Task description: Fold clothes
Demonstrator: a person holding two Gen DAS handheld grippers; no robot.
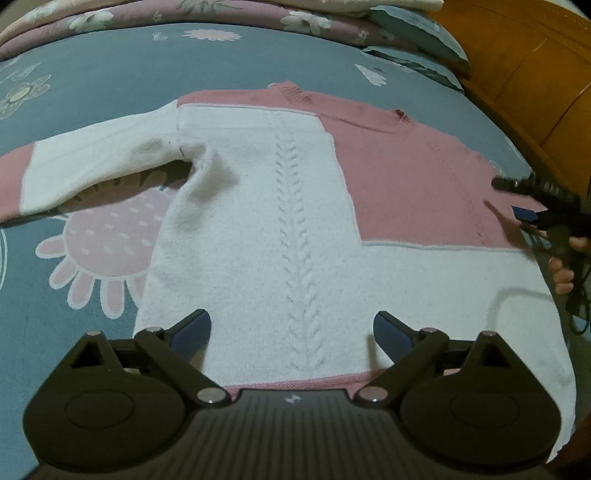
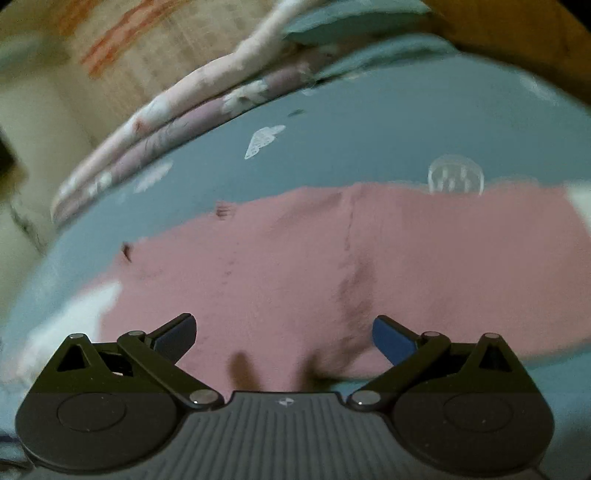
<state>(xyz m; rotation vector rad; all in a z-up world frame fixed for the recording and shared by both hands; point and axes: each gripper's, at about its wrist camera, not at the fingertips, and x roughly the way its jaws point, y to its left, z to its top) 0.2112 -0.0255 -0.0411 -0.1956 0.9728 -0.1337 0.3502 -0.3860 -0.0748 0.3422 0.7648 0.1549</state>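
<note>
A pink and white knitted sweater (image 1: 295, 192) lies flat on the bed, collar at the far side, one sleeve spread out to the left. My left gripper (image 1: 291, 332) hovers over its white lower part near the pink hem, jaws wide open with nothing between them. In that same view the right gripper (image 1: 532, 199) shows at the right edge over the pink sleeve area, held by a hand. In the blurred right wrist view, my right gripper (image 2: 284, 336) is open above the pink part of the sweater (image 2: 314, 258), nothing between its fingers.
The sweater rests on a blue-grey bedsheet (image 1: 92, 92) with pink flower prints. Folded floral bedding (image 1: 184, 14) is piled along the far side. A wooden headboard (image 1: 535, 74) stands at the right. A cable (image 1: 580, 295) hangs from the right gripper.
</note>
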